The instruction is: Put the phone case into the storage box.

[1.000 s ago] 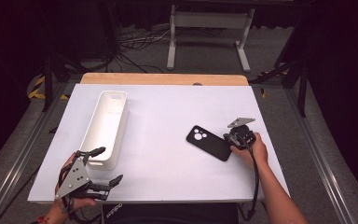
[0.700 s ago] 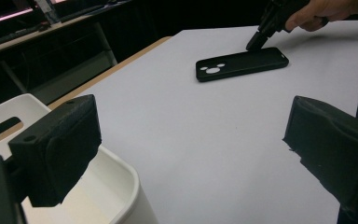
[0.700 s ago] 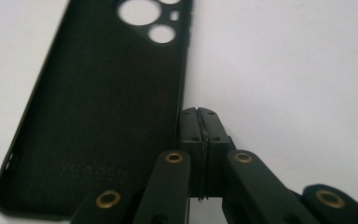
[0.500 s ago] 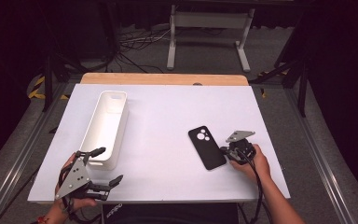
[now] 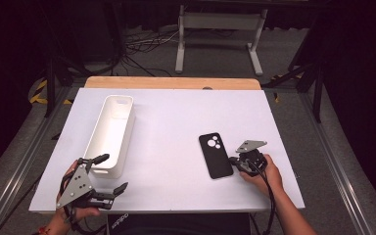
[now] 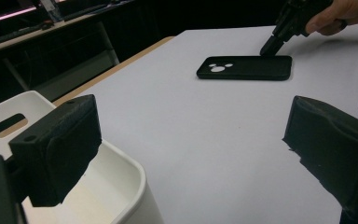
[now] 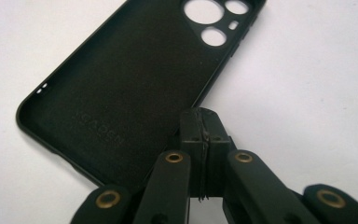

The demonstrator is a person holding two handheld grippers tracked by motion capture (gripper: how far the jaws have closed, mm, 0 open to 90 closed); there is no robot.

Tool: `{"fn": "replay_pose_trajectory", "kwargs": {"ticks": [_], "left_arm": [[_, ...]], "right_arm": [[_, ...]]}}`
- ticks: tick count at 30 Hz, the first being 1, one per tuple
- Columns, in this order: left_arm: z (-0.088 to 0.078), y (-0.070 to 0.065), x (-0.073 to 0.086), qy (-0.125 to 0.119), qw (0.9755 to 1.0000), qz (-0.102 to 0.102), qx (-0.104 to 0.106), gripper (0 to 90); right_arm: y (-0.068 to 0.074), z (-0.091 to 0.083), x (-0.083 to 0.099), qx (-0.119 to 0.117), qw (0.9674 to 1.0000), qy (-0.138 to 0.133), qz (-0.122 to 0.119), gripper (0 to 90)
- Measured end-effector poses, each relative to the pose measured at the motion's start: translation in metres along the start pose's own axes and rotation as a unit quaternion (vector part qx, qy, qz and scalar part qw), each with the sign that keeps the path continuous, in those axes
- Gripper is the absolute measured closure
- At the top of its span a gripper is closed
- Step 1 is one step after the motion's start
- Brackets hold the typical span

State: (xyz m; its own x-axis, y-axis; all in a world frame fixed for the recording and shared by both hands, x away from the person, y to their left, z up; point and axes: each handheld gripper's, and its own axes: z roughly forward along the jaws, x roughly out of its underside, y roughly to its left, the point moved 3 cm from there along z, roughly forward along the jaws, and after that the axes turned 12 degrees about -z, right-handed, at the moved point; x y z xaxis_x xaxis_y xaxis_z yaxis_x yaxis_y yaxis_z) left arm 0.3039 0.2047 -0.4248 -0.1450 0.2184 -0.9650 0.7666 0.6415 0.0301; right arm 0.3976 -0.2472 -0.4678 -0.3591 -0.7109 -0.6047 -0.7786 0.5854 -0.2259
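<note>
In the high view, the right claw [image 5: 233,161] lies low on the white table [image 5: 176,132], held by the person's right hand [image 5: 260,171]. Its two jaws are pressed together, clenched with nothing between them, and their tip stands at the right long edge of the flat black rubber phone case [image 5: 214,154]. The case lies flat on the table just to the left of this claw, with its camera holes at the far end. The left claw [image 5: 108,172] is well apart from the case, near the front left corner of the table. Its jaws stand wide apart and grasp nothing. The long white plastic bin [image 5: 111,133] is just beyond it, and the upper jaw is at the near end of the bin.

In the left gripper view, the two black jaws are wide apart, released. The rounded rim of the white bin [image 6: 126,163] is below the left jaw. The phone case [image 6: 245,67] lies far ahead of this claw, between the two jaws as seen from here, and the right claw [image 6: 266,47] comes down at its far edge.

In the right gripper view, the jaws are closed tight against each other. The phone case [image 7: 135,79] lies open side up just ahead and to the left, and the tip of the claw [image 7: 200,116] is at its long edge; I cannot tell whether they touch.
</note>
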Motion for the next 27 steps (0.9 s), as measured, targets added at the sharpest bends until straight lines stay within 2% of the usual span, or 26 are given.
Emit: {"fn": "replay_pose_trajectory", "kwargs": {"ticks": [3, 10, 13, 18, 21, 23, 27], "left_arm": [[0.001, 0.001, 0.0, 0.002, 1.0, 0.003, 0.0, 4.6], [0.002, 0.0, 0.001, 0.003, 1.0, -0.003, 0.002, 4.6], [0.002, 0.001, 0.001, 0.004, 1.0, -0.003, 0.002, 4.7], [0.001, 0.0, 0.0, 0.001, 1.0, -0.005, 0.003, 4.7], [0.001, 0.001, 0.0, 0.002, 1.0, -0.004, 0.004, 4.7], [0.001, 0.0, 0.0, 0.003, 1.0, -0.006, 0.005, 4.7], [0.002, 0.0, 0.0, 0.004, 1.0, -0.004, 0.004, 4.6]], "right_arm": [[0.002, 0.0, 0.0, -0.003, 1.0, -0.002, -0.002, 90.0], [0.004, 0.0, 0.0, -0.006, 1.0, -0.007, -0.001, 89.2], [0.003, -0.001, -0.001, -0.005, 1.0, -0.003, -0.008, 85.7], [-0.002, -0.002, -0.002, 0.008, 0.9999, -0.003, -0.005, 79.2], [-0.008, -0.008, -0.006, 0.015, 0.9997, -0.021, 0.003, 70.1], [-0.011, -0.012, -0.011, 0.017, 0.999, -0.042, 0.005, 58.8], [-0.019, -0.015, -0.02, 0.031, 0.9981, -0.05, 0.019, 41.1]]}}
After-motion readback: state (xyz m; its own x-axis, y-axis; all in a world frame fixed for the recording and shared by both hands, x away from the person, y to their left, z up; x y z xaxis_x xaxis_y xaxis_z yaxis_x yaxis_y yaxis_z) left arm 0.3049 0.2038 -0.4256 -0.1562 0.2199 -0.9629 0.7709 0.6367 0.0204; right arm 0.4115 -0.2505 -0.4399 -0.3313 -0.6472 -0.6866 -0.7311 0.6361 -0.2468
